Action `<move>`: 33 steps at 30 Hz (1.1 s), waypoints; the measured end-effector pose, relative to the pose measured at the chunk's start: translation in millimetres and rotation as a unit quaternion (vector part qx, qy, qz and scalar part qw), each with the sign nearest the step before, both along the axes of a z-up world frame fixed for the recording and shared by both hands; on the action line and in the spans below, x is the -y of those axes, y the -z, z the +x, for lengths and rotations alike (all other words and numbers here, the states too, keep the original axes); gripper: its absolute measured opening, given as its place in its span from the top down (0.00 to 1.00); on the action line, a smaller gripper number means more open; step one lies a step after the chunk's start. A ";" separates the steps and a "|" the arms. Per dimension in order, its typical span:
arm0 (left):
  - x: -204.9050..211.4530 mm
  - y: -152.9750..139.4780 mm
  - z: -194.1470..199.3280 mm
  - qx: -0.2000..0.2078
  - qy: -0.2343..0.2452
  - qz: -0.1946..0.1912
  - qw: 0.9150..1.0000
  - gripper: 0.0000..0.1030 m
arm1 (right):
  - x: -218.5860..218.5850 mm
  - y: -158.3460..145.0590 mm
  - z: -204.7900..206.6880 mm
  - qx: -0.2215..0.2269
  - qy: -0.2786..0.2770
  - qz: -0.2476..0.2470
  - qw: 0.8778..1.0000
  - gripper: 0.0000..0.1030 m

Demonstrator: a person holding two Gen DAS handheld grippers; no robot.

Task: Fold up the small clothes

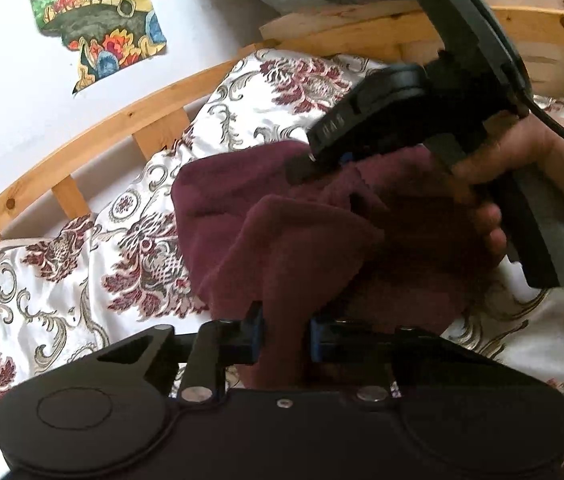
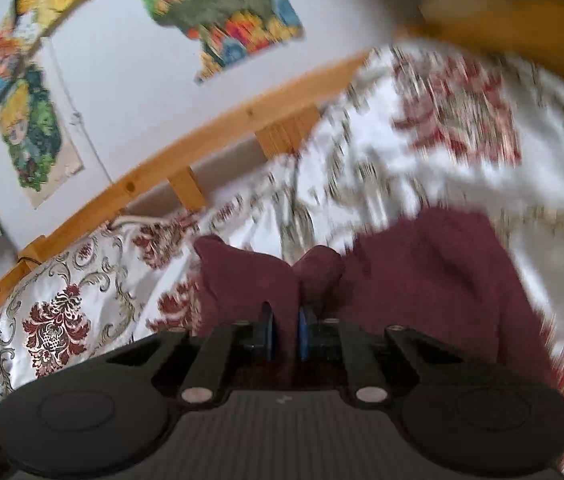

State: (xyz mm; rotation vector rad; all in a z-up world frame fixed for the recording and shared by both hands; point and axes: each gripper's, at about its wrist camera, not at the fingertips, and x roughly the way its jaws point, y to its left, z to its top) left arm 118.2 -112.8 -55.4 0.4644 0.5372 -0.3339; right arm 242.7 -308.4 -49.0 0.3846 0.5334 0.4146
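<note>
A dark maroon garment (image 1: 241, 216) lies bunched on a bed with a floral white and red cover (image 1: 61, 280). In the left wrist view my left gripper (image 1: 286, 334) is shut on a fold of that cloth, which fills the gap between its blue pads. The other gripper's body (image 1: 422, 120) hangs above the garment, held by a person's hand (image 1: 482, 208), its tips at the cloth. In the blurred right wrist view my right gripper (image 2: 286, 334) is shut on a pinch of the maroon garment (image 2: 442, 272), which rises between the pads.
A wooden bed rail (image 1: 93, 140) curves along the far side, with a white wall and colourful pictures (image 1: 97, 20) behind. A wooden headboard (image 1: 542, 32) stands at the upper right. The floral cover (image 2: 442, 140) spreads beyond the garment.
</note>
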 end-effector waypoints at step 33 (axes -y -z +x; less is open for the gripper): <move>52.4 5.3 -17.2 -0.046 0.103 -0.066 0.991 0.23 | 75.5 -7.5 -22.7 -0.063 0.084 -0.105 0.989 0.58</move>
